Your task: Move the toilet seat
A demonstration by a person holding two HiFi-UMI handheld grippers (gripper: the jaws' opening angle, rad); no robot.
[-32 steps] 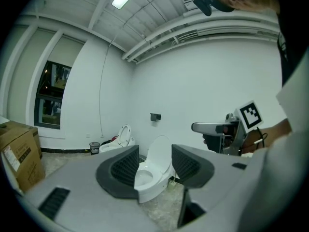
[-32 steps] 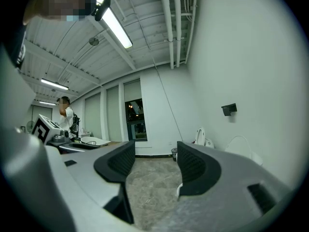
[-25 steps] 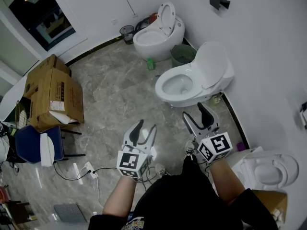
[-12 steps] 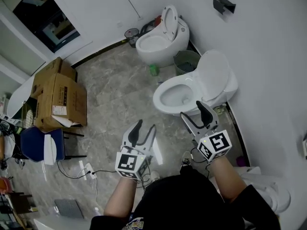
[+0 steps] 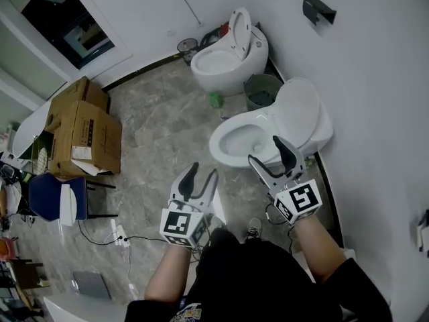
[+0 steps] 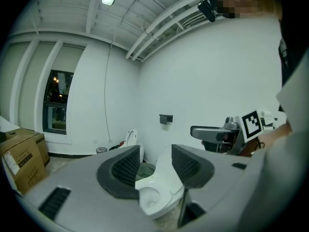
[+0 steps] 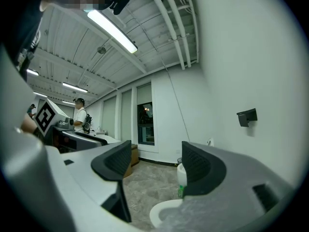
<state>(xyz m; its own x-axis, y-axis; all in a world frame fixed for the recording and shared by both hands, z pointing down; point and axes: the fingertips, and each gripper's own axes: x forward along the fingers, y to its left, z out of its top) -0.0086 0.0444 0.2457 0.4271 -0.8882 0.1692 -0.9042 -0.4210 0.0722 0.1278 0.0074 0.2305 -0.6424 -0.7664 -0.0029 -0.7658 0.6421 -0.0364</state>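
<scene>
The nearest white toilet (image 5: 231,139) stands by the right wall with its cover (image 5: 298,113) raised; I cannot tell the seat apart from the lid. My right gripper (image 5: 267,151) hovers over the bowl's near right side. Its jaws are opening and hold nothing. My left gripper (image 5: 203,174) is open and empty above the floor, left of the bowl. The left gripper view shows the bowl (image 6: 154,197) between that gripper's (image 6: 155,166) jaws at a distance, with the right gripper (image 6: 212,132) beside it. In the right gripper view the bowl's rim (image 7: 164,214) lies below the right gripper (image 7: 152,166).
A second toilet (image 5: 224,59) with its lid up stands farther along the wall. A green bin (image 5: 261,89) and a green bottle (image 5: 214,100) sit between the toilets. Cardboard boxes (image 5: 80,129), a blue chair (image 5: 50,200) and a power strip (image 5: 120,237) are at the left. A person (image 7: 79,112) stands far off.
The view has drawn nearer to the toilet. My right gripper has moved forward over the bowl's near side with its jaws wider. A third toilet at the lower right has left view.
</scene>
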